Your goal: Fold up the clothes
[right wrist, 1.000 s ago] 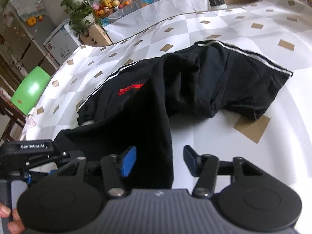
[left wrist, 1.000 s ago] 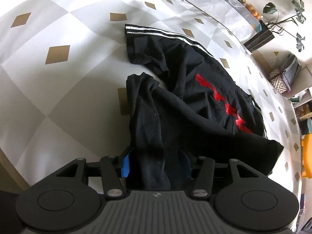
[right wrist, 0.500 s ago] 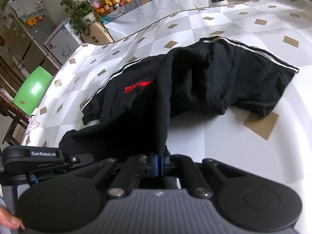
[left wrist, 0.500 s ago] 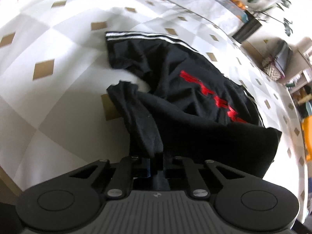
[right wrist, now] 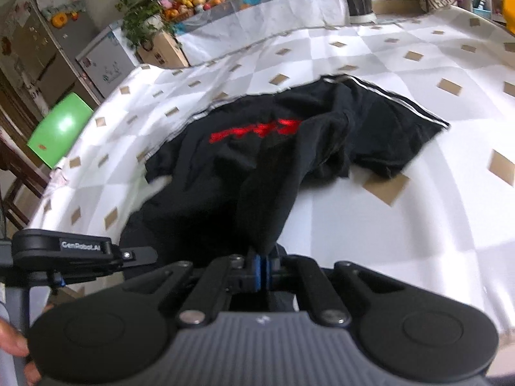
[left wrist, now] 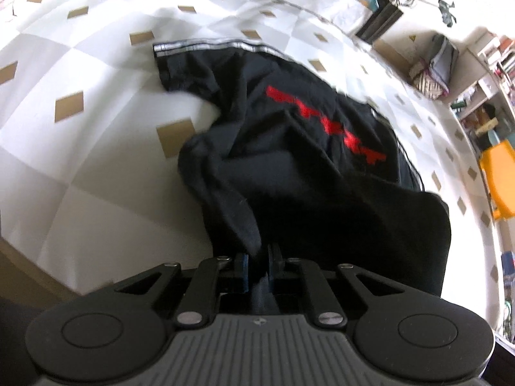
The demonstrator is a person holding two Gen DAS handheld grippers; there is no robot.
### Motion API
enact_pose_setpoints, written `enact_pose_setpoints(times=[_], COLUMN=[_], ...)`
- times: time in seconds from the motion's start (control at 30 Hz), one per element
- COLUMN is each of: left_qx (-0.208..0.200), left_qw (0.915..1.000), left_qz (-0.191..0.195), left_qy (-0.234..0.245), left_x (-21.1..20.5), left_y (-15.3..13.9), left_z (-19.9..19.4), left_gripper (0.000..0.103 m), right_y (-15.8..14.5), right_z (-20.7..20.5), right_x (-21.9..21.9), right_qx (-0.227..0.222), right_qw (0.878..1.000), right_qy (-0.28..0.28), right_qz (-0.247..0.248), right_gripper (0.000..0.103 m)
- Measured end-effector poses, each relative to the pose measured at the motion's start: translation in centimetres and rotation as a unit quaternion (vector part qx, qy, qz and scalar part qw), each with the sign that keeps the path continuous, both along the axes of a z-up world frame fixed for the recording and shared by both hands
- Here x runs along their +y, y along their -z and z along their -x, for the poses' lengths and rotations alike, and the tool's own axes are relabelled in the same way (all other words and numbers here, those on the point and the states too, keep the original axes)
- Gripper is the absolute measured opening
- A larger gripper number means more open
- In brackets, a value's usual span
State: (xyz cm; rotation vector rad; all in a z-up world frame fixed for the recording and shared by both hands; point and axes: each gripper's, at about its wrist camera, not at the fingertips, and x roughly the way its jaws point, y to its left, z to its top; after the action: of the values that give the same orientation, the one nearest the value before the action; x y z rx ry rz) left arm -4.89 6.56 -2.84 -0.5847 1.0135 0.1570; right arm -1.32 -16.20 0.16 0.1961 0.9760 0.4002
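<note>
A black T-shirt [left wrist: 305, 160] with red lettering and white-striped sleeve hems lies crumpled on the white checked tablecloth [left wrist: 80, 167]. My left gripper [left wrist: 257, 257] is shut on a bunch of its near hem and lifts it off the cloth. In the right wrist view the same black T-shirt [right wrist: 289, 148] stretches away from my right gripper [right wrist: 262, 257], which is shut on another part of the near hem. The left gripper's body [right wrist: 74, 251] shows at the lower left of that view.
The tablecloth with tan diamonds covers a wide table [right wrist: 418, 225]. Beyond its far edge stand plants and fruit [right wrist: 180, 3], a green chair [right wrist: 58, 128] and a cabinet. A yellow chair [left wrist: 499, 180] and shelves stand on the right.
Both grippers went from open around the shirt's near hem to shut on it, then rose and pulled back, lifting the fabric; more of the red lettering shows.
</note>
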Motion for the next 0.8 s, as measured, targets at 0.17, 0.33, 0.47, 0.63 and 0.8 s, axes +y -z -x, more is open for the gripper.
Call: enact_pose_setpoints(times=[0.17, 0.33, 0.47, 0.63, 0.8], left_qx=[0.027, 0.011, 0.007, 0.004, 0.005], left_qw=[0.9996, 0.9995, 0.9995, 0.9994, 0.9993], left_qz=[0.001, -0.006, -0.016, -0.028, -0.036], left_qy=[-0.01, -0.028, -0.026, -0.019, -0.007], left_x=[-0.3, 0.2, 0.0, -0.4, -0.9], left_y=[0.7, 0.2, -0.1, -0.2, -0.1], left_z=[0.7, 1.2, 1.2, 0.9, 0.5], left_gripper=[0.021, 0.028, 0.032, 0.036, 0.041], right_y=[0.4, 0.5, 1.1, 1.3, 2.1], right_z=[0.6, 0.7, 0.4, 0.3, -0.1], right_x=[-1.5, -2.7, -2.8, -2.3, -2.2], right_qx=[0.014, 0.014, 0.023, 0.024, 0.043], right_qw=[0.999, 0.997, 0.996, 0.997, 0.996], right_qy=[0.044, 0.074, 0.075, 0.066, 0.077], right_qz=[-0.001, -0.025, -0.032, -0.024, -0.026], right_gripper=[0.032, 0.049, 0.051, 0.057, 0.062])
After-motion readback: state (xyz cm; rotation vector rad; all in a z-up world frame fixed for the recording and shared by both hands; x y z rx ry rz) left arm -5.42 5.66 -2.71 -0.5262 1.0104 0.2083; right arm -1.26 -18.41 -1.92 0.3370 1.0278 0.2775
